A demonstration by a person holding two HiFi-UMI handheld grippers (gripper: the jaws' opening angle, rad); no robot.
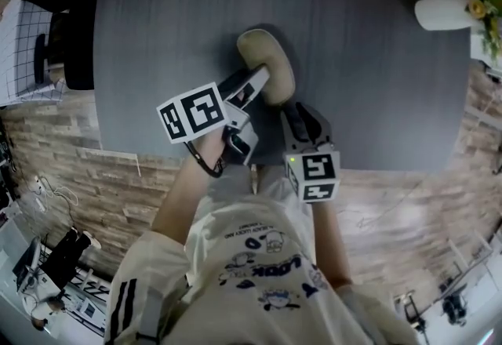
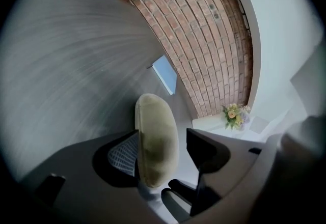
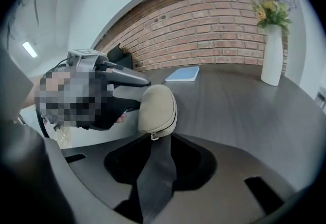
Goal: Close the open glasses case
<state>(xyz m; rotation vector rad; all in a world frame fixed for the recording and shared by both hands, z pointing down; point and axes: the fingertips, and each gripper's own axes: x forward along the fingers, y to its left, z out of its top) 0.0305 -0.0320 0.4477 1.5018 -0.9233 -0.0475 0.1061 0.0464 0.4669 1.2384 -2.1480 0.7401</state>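
The glasses case (image 1: 267, 61) lies on the table (image 1: 376, 85) near its front edge, looking closed, loose between the left gripper's (image 2: 163, 142) wide-apart jaws. The right gripper (image 3: 155, 142) is barely parted and holds nothing, its tips at the zip pull (image 3: 153, 136). With nothing clamping the case, a nudge could skid it off the table.

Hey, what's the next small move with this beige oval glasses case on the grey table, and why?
Probably draw the left gripper back: the beige oval glasses case already looks zipped shut, and those jaws stand open around it.
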